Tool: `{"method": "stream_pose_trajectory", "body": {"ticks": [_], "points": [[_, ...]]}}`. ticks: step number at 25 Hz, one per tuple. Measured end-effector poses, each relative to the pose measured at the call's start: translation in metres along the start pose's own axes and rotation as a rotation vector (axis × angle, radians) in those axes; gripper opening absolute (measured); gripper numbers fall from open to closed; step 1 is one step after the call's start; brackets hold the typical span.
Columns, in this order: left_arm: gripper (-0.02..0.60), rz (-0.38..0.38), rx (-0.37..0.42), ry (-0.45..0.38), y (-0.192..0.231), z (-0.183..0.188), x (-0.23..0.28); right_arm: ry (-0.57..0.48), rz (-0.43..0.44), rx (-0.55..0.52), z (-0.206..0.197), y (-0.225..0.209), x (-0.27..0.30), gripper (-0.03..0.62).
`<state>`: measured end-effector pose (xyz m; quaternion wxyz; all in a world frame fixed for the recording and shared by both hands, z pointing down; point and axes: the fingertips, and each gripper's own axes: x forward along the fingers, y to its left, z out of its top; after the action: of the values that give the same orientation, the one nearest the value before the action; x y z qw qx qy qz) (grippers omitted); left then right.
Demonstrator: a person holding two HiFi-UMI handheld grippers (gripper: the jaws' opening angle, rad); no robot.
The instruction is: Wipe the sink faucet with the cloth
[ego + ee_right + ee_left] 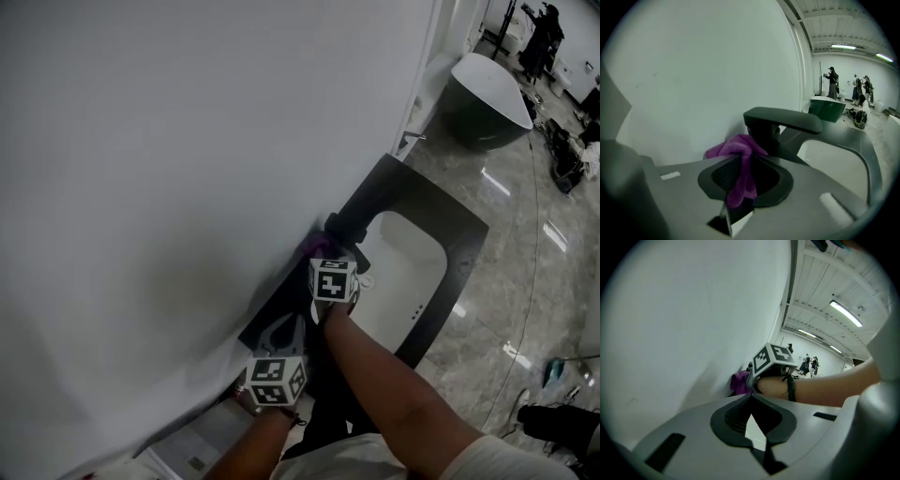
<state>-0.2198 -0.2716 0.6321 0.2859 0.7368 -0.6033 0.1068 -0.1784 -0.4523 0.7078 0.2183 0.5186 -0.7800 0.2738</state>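
Observation:
The dark faucet (783, 119) stands at the back of the sink against the white wall, its flat spout reaching right over the basin. My right gripper (743, 160) is shut on a purple cloth (738, 149), whose bunched top presses against the left side of the faucet's base. In the head view the cloth (321, 246) shows just beyond the right gripper (330, 264), beside the faucet (349, 225). My left gripper (286, 330) hovers nearer me over the counter, shut with nothing in it. From the left gripper (751, 398) I see the right marker cube (771, 361) and cloth (739, 382).
A white basin (405, 281) is set in a dark counter (441, 208) along the white wall (187, 141). White flat items (192, 450) lie at the counter's near left. A freestanding tub (483, 89) and people stand far off on the glossy floor.

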Motion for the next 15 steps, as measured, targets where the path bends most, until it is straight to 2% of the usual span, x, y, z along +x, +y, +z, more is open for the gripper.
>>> {"method": "stream_pose_trajectory", "body": {"ticks": [5, 9, 13, 15], "points": [[0.005, 0.002, 0.013, 0.006, 0.021, 0.0, 0.0, 0.058, -0.036, 0.005, -0.031, -0.002, 0.027, 0.069], [0.005, -0.005, 0.015, 0.009, 0.022, -0.003, 0.003, 0.12, -0.079, 0.018, -0.063, -0.027, 0.037, 0.069], [0.005, 0.003, 0.01, 0.007, 0.021, -0.005, 0.01, 0.058, -0.034, -0.085, -0.052, -0.022, 0.02, 0.069], [0.005, 0.001, 0.013, 0.003, 0.017, 0.0, 0.008, 0.028, -0.021, -0.087, -0.045, -0.019, 0.007, 0.069]]}}
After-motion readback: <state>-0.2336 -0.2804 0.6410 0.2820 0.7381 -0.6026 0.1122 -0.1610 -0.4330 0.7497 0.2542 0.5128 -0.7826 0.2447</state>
